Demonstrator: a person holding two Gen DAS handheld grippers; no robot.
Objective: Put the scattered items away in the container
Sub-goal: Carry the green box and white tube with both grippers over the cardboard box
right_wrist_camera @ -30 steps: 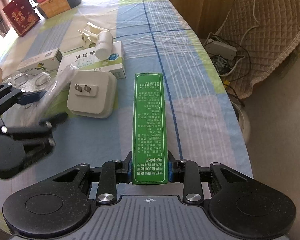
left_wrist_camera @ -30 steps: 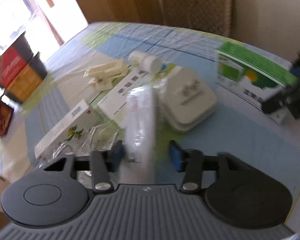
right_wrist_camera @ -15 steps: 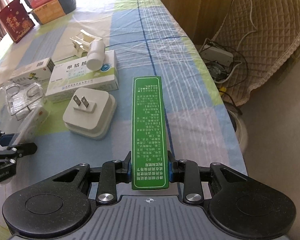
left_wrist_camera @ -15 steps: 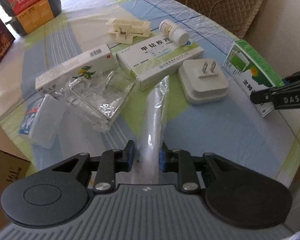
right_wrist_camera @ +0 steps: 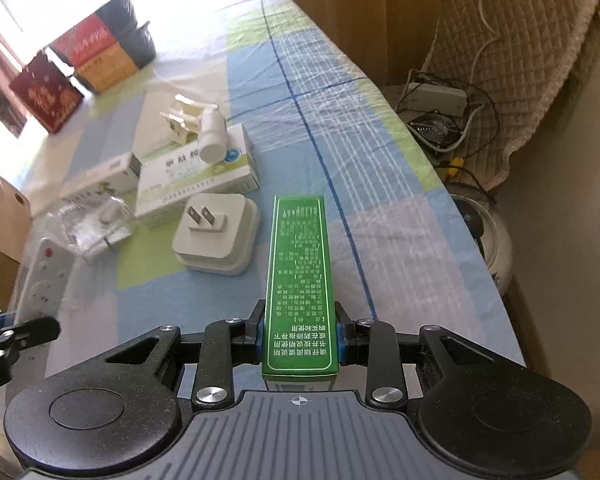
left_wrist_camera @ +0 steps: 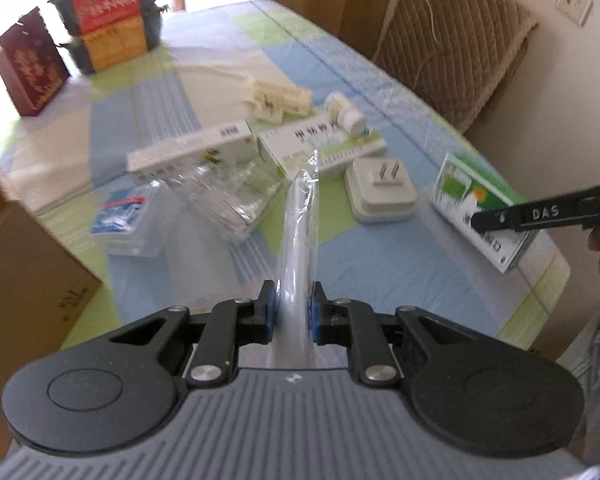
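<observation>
- A brown cardboard box (left_wrist_camera: 24, 280) stands at the table's left edge; only its outer wall shows, so what lies inside cannot be told.
- At the far end of the tablecloth (right_wrist_camera: 380, 208), dark tubs with red and orange labels (left_wrist_camera: 108, 28) are stacked, with a dark red box (left_wrist_camera: 30, 66) beside them.
- The left gripper (left_wrist_camera: 292, 312) is closed on a white remote in a clear plastic sleeve (left_wrist_camera: 298, 224), held by its near end above the table. Its long axis runs straight out from the jaws toward the medicine boxes.
- The right gripper (right_wrist_camera: 300, 336) is clamped on a green medicine box (right_wrist_camera: 300, 276), narrow face up, with its long axis pointing away along the fingers and its far end over the table.
- On the cloth lie a white plug adapter (right_wrist_camera: 216, 236), a wide white medicine box (right_wrist_camera: 198, 176) with a white pill bottle (right_wrist_camera: 214, 134) on it, a narrow white carton (left_wrist_camera: 188, 152), crumpled clear packaging (left_wrist_camera: 232, 196), a blue-and-white packet (left_wrist_camera: 130, 220), and a cream plastic piece (left_wrist_camera: 276, 98).
- Compared with half a second ago, the left gripper sits further back and higher, and the cardboard box fills more of its view; the right gripper's hold looks unchanged.
- The left view is blurred, probably from motion.
</observation>
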